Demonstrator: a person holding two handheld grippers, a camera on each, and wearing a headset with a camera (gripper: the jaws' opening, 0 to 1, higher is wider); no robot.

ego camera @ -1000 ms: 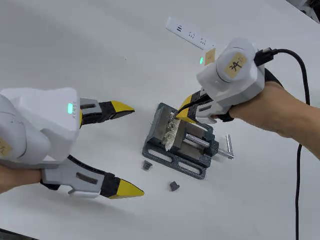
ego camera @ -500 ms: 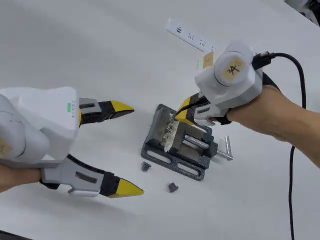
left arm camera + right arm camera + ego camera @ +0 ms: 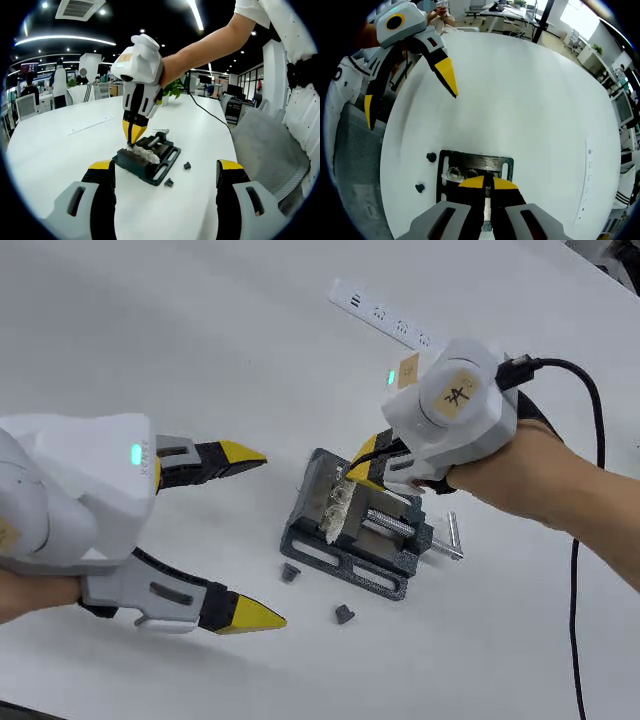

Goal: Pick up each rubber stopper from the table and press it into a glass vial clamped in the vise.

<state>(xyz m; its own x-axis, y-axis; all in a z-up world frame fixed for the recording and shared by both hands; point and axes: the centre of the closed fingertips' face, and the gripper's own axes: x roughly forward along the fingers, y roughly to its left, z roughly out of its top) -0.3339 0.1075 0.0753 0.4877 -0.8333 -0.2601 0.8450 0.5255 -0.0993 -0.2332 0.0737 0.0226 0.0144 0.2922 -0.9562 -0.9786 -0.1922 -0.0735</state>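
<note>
A dark vise (image 3: 385,575) (image 3: 169,159) (image 3: 476,161) stands mid-table and clamps clear glass vials (image 3: 338,505) (image 3: 142,152) (image 3: 454,173). My right gripper (image 3: 352,475) (image 3: 132,137) (image 3: 487,182) is shut, and its yellow tips point down onto the vials. Anything small pinched between the tips is hidden. Two dark rubber stoppers (image 3: 290,572) (image 3: 343,614) (image 3: 187,165) (image 3: 431,157) lie on the table in front of the vise. My left gripper (image 3: 260,535) (image 3: 165,165) (image 3: 410,100) hangs wide open and holds nothing, left of the vise and the stoppers.
A white power strip (image 3: 385,312) (image 3: 92,125) lies on the far side of the white table. A black cable (image 3: 590,440) trails from the right gripper. The vise's screw handle (image 3: 455,535) sticks out to the right. Chairs and people stand beyond the table.
My right gripper has edged slightly left over the vials. The left gripper has stayed put, open.
</note>
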